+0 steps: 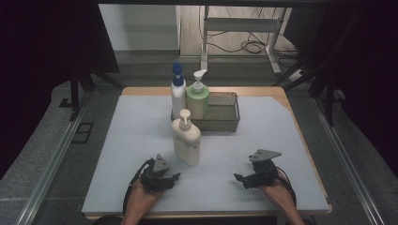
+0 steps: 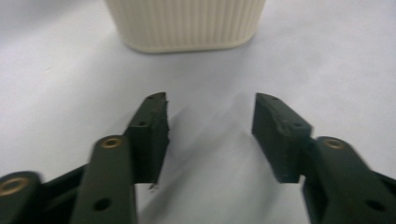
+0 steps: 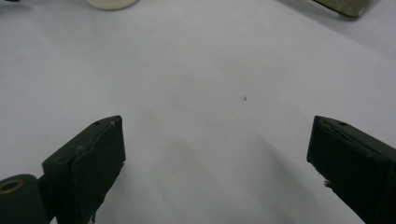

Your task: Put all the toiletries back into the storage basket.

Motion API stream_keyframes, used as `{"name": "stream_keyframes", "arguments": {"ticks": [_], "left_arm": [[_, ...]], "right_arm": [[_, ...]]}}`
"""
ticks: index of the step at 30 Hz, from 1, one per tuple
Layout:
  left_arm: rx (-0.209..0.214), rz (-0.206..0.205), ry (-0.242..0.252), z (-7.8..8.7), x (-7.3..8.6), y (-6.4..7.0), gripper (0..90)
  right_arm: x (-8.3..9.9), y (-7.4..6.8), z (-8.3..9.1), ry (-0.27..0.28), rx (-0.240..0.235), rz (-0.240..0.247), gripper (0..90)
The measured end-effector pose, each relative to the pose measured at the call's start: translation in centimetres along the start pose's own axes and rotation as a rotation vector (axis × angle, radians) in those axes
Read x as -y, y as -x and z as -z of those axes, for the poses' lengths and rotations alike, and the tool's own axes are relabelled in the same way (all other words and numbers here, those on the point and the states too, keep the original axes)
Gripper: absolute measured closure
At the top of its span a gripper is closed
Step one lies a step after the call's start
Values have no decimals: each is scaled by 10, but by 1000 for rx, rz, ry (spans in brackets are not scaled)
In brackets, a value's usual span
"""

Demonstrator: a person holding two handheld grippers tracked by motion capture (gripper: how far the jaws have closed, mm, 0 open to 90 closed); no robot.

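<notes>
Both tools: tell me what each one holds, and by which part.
Nothing is held. The left tool is open, its jaws empty, just short of the cream bottle. The right tool is open over the bare mat.

This looks like a lab recording booth: black curtains [image 1: 42, 42] hang on both sides, metal rails [image 1: 51, 159] flank a grey-topped table [image 1: 141, 140], and loose cables [image 1: 251, 46] trail across the floor behind.
</notes>
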State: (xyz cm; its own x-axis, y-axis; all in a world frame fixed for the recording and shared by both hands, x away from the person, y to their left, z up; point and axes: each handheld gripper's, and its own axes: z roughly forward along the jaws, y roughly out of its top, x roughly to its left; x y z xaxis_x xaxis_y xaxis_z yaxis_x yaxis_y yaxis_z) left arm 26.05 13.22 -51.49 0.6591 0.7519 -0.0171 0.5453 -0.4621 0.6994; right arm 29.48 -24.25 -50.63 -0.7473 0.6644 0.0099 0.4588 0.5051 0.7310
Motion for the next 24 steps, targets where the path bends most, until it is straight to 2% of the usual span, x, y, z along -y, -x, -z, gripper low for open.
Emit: {"name": "stream_keyframes", "arguments": {"ticks": [9, 15, 24], "left_arm": [[-29, 62, 3, 6, 11, -4, 253], [-49, 79, -11, 7, 17, -5, 143], [-58, 84, -19, 8, 19, -6, 118]], "right_arm": [[-12, -8, 0, 3, -19, 22, 46], [-23, -11, 1, 27, -22, 34, 29], [-39, -17, -3, 47, -46, 51, 10]]}}
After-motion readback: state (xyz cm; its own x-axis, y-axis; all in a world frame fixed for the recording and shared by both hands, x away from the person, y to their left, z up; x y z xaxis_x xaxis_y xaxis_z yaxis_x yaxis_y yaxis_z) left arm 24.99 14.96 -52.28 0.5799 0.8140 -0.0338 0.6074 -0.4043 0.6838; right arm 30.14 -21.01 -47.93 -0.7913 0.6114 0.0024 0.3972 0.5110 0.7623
